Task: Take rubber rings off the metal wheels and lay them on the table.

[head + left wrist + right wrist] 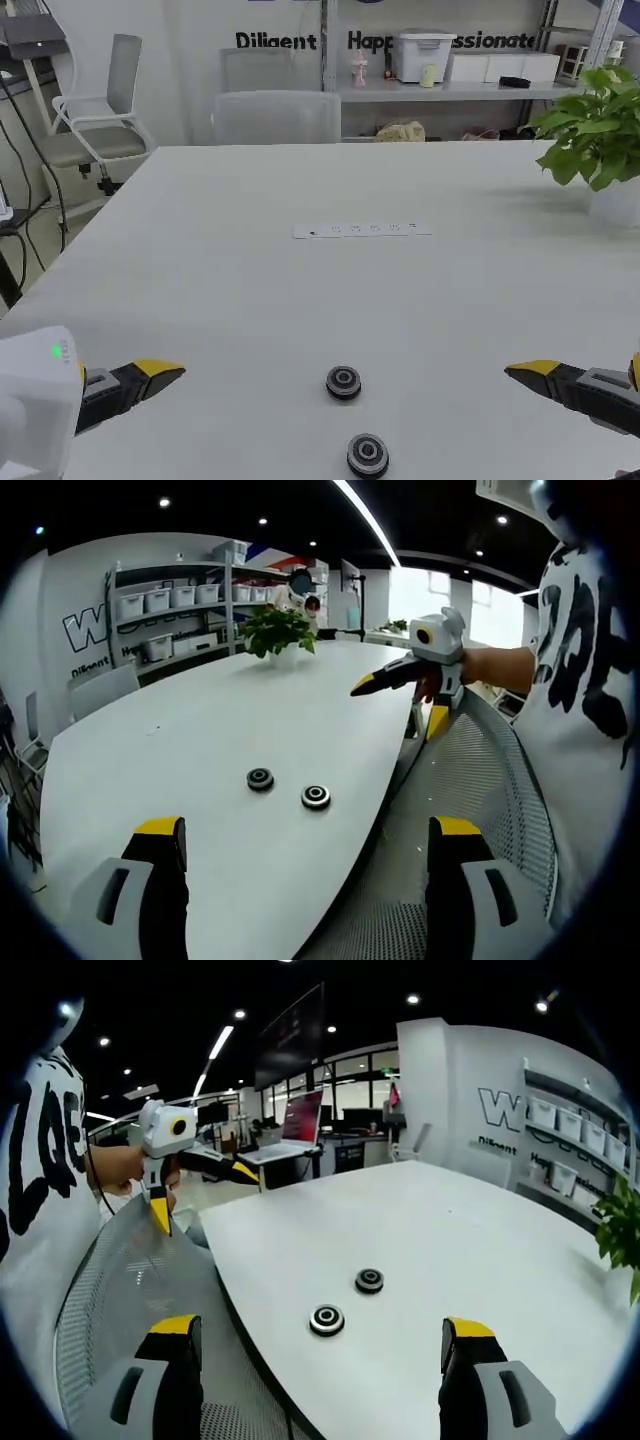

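Two small metal wheels with black rubber rings lie flat on the white table. One wheel sits farther in; the other wheel lies close to the front edge. My left gripper hovers at the table's front left, open, with nothing between its jaws. On the front right, my right gripper is likewise open and holds nothing. Both grippers are well apart from the wheels, which lie between them.
A white power strip lies mid-table. A potted plant stands at the far right. Chairs and shelving stand behind the table. The table's front edge runs just below the nearer wheel.
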{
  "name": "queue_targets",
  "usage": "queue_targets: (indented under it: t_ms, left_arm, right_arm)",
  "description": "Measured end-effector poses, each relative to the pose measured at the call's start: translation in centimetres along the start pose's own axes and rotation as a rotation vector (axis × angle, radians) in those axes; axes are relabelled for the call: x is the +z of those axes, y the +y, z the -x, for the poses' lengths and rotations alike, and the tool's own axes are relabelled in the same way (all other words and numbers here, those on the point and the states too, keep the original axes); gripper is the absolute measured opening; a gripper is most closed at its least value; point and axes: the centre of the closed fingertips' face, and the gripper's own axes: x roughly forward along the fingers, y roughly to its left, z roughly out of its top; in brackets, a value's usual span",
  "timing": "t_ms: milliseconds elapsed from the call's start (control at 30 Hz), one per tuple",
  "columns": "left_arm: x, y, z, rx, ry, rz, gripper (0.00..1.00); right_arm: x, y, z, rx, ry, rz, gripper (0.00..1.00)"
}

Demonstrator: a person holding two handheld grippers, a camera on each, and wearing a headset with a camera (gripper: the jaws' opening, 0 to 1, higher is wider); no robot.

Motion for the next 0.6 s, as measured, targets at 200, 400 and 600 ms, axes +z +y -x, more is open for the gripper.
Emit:
queue_targets:
  t_ms: [200,400,600]
  left_arm:
    - [-0.34,0.10,0.12,0.002,0.001,0.007,0.99]
    - [-0.74,0.30,0.09,0.003,0.002,0.016,0.99]
    - [-0.98,0.56,-0.03,0.005,0.002,0.026,0.99]
  right_arm:
    - [-0.23,0.19,-0.19,0.004,0.008,0.005,0.99]
    - [-0.31,0.06,-0.27,0.003,0.011,0.005,0.99]
    - [-0.56,0.07,-0.51,0.008,0.024,0.010,0.99]
